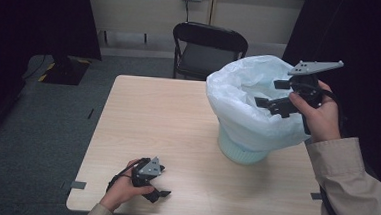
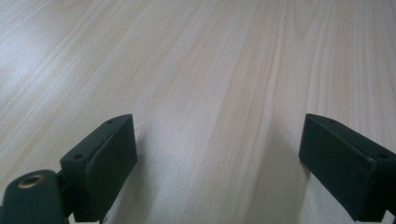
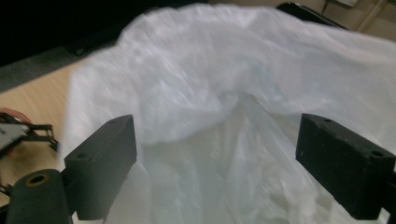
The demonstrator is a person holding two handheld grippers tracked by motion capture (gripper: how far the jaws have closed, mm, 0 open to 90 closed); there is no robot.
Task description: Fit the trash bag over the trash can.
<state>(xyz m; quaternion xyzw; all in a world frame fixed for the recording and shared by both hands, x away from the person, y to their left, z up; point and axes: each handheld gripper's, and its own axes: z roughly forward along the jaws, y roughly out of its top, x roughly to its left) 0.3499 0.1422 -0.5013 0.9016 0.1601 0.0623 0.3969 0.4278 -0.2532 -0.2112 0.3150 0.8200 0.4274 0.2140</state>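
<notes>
A white plastic bag is seen lining a pale green bin at the table's right side. The right gripper is held wide open over the bag's mouth. The left gripper is rested open near the table's front edge.

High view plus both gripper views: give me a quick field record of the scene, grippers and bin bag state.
surface: light wood table
bin: pale green bin, upright, near the table's right edge
liner: white plastic bag lining the bin, its top bunched and standing above the rim
right gripper: open, raised at the bag's mouth, jaws apart with the bag's film ahead of them, no grip on it
left gripper: open, low near the table's front edge, bare wood between its jaws
background: black folding chair behind the table
</notes>
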